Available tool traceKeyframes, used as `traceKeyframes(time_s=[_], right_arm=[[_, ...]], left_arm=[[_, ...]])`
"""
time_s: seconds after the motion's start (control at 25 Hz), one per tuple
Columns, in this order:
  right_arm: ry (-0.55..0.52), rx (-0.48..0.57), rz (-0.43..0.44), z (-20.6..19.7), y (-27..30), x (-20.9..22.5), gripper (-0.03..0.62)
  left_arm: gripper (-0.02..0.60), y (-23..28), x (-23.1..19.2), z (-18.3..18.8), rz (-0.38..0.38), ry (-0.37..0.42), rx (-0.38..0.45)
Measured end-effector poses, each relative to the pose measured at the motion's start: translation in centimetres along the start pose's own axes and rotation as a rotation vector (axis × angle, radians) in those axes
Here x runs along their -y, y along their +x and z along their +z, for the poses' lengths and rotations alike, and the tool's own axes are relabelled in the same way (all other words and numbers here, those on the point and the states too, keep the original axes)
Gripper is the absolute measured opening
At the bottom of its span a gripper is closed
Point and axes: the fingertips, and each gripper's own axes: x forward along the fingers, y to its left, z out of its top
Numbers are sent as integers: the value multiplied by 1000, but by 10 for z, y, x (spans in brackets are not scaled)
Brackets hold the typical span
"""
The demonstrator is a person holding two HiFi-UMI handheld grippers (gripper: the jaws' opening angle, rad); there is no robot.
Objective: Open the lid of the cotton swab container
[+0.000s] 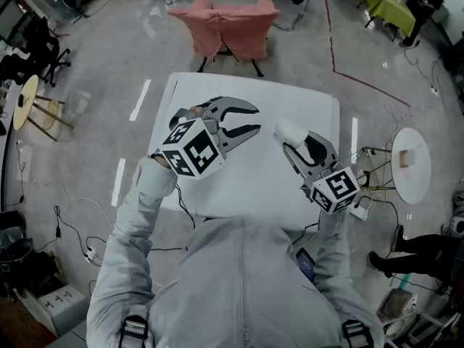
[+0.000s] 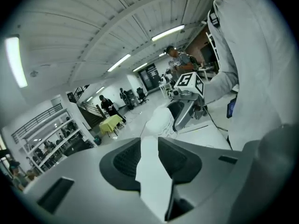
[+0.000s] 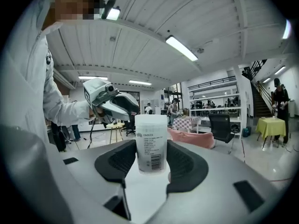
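The cotton swab container [image 3: 151,143] is a white, translucent tub with a printed label and barcode, and a lid band on top. It stands upright between the jaws of my right gripper [image 3: 151,149], whose pads press on its sides. In the head view the container [image 1: 289,130] sticks out of the right gripper [image 1: 295,139] above the right part of the white table [image 1: 254,187]. My left gripper [image 1: 254,119] hovers to its left, its jaws apart with nothing between them. The left gripper view looks past that open gripper [image 2: 149,143] to the blurred container [image 2: 159,121].
A chair draped in pink cloth [image 1: 228,24] stands behind the table. A small round white side table [image 1: 411,164] is at the right and a round wooden stool [image 1: 29,101] at the left. Cables lie on the floor. People stand far off in the hall.
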Motion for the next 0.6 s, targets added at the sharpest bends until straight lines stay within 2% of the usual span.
traceKeyframes(time_s=[0.12, 0.28, 0.6], right_arm=[[-9, -16, 16, -10, 9, -3, 230], [-36, -45, 49, -27, 21, -11, 230], [-90, -86, 111, -57, 33, -34, 229]], left_arm=[[136, 10, 13, -4, -67, 33, -39], [202, 20, 31, -13, -177, 97, -114], [235, 32, 62, -32, -335, 181, -233]])
